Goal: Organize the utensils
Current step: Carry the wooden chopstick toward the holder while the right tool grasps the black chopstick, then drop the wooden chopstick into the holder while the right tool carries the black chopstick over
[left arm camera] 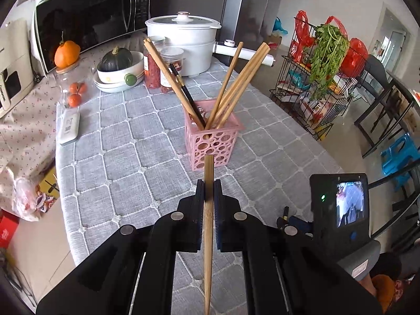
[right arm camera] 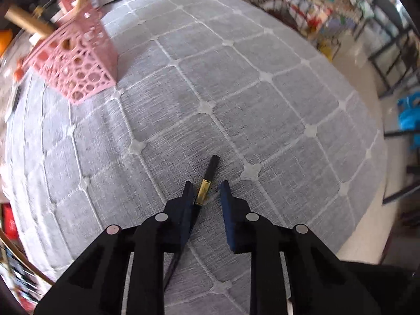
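Left gripper (left arm camera: 209,186) clamps bamboo chopstick (left arm camera: 209,210); only R view shows black chopstick (right arm camera: 207,181).

A grey quilted cloth (left arm camera: 126,141) with white stitched squares covers the worktop; at its left edge a flowered cloth (left arm camera: 23,120) takes over. Along the far edge stand a black microwave (left arm camera: 89,23) and a white cooker (left arm camera: 183,39). Behind them rises a tall grey fridge (left arm camera: 249,13). Off the right edge a black wire rack (left arm camera: 312,89) holds red bags and a bunch of greens (left arm camera: 328,52). Beyond it are a black chair (left arm camera: 386,105) and a blue stool (left arm camera: 399,157) on a pale, glossy floor (left arm camera: 349,136). The walls are white, and daylight comes through a doorway (left arm camera: 393,39) at far right.
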Motion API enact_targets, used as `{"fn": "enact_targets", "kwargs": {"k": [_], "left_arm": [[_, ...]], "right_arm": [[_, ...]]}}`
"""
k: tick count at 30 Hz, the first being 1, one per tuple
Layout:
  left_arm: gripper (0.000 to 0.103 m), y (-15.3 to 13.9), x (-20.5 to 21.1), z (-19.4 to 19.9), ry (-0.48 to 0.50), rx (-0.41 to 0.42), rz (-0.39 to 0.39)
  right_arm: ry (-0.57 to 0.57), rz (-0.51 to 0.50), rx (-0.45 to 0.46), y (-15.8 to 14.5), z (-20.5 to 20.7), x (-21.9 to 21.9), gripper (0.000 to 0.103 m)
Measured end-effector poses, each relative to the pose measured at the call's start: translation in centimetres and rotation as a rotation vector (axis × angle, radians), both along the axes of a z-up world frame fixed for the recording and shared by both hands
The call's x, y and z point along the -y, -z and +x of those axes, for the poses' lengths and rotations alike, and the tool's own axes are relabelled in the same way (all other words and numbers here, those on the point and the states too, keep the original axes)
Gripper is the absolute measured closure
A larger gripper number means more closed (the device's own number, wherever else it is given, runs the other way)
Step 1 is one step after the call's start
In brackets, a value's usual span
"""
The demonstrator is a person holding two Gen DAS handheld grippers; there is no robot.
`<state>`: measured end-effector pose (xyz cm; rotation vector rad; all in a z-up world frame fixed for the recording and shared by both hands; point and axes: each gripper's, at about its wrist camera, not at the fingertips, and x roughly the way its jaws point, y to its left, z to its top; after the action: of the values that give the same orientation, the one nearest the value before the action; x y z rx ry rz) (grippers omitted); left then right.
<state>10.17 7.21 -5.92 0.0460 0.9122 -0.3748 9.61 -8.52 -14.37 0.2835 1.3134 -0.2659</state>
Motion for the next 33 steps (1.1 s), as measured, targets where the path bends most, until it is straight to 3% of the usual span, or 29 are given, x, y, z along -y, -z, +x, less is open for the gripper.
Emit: {"fn": "enact_targets", "kwargs": {"k": [3,7,12,20,24,26,33], "left_arm": [[0.096,0.1,-0.6,0.0,-0.012,0.000,0.000],[0.096,-0.1,-1.4,0.0,-0.026,-0.001,-0.014],[0.096,-0.8,-1.5,-0.4,-0.022,0.013,-0.039],[0.096,-2.0,-1.5,-2.1,0.001,0.039,-0.066],[0.095,0.9,-0.9,-0.2,-0.041,-0.084,-0.050],[0.086,3.4,0.0,1.6,-0.056,-0.174,-0.043],[0.083,10.7,2.8,7.4,-0.151,-0.317,0.041]], "right_arm": [[-0.030,0.037,0.027,-0.3,-0.2,-0.1,0.095],[-0.009,0.289,0.095,-1.7,-1.2,2.3,0.096],[-0.020,0.492,0.173,-4.6,-2.0,5.1,0.096],[-0.089,0.547,0.315,-8.8,-4.7,7.3,0.096],[-0.106,0.549,0.331,-9.4,-5.9,7.9,0.096],[-0.089,0.565,0.329,-9.2,-6.2,8.6,0.096],[-0.054,0.613,0.349,-8.6,-5.4,10.4,0.096]]}}
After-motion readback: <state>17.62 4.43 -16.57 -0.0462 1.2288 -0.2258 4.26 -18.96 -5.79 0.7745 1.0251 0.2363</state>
